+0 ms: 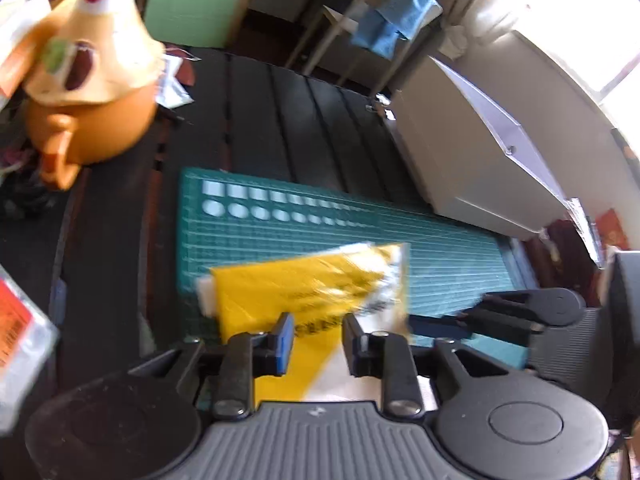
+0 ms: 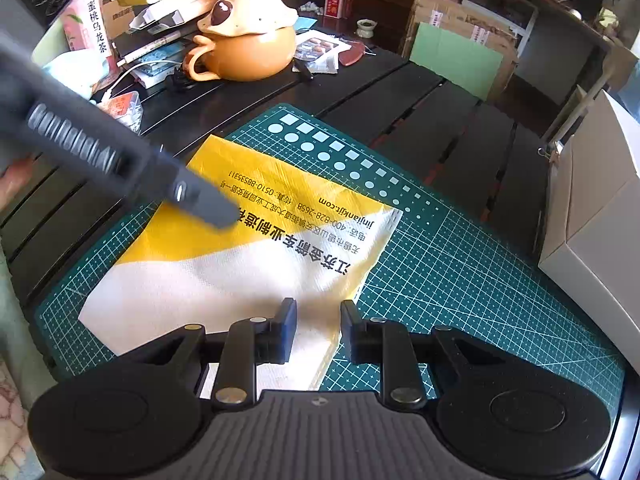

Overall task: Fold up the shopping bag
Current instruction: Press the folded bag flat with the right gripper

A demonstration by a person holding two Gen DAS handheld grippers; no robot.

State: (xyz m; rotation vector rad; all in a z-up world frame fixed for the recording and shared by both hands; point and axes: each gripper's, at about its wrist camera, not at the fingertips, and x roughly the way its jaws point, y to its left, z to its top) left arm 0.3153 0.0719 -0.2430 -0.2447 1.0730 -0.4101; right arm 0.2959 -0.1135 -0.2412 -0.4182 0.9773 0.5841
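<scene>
yellow and white bag [image 2: 256, 248] lies flat on the green mat [image 2: 460, 280] on the dark slatted table [image 2: 400, 96], black printed text on its yellow part, white part nearer the right wrist camera. right gripper [image 2: 318, 330] sits low over the bag's near white edge, jaws parted with a clear gap, nothing between the pads, bag edge and mat visible through the gap. in the right wrist view the left gripper [image 2: 218, 210] comes in from the left as a blurred grey-black arm, its tip over the yellow part near the text; touching or not, cannot tell. in the left wrist view the left gripper [image 1: 318, 338] has its jaws apart, blue pads facing each other, yellow bag [image 1: 304, 288] showing in the gap below them, not pinched as far as seen; bag looks blurred and a bit rumpled at its far end. right gripper [image 1: 516, 312] shows at the right of that view, over the mat [image 1: 280, 220]. orange teapot [image 2: 244, 36] with a cream lid stands on the table beyond the mat, well apart from the bag. white box [image 2: 600, 216] sits at the mat's right side.
</scene>
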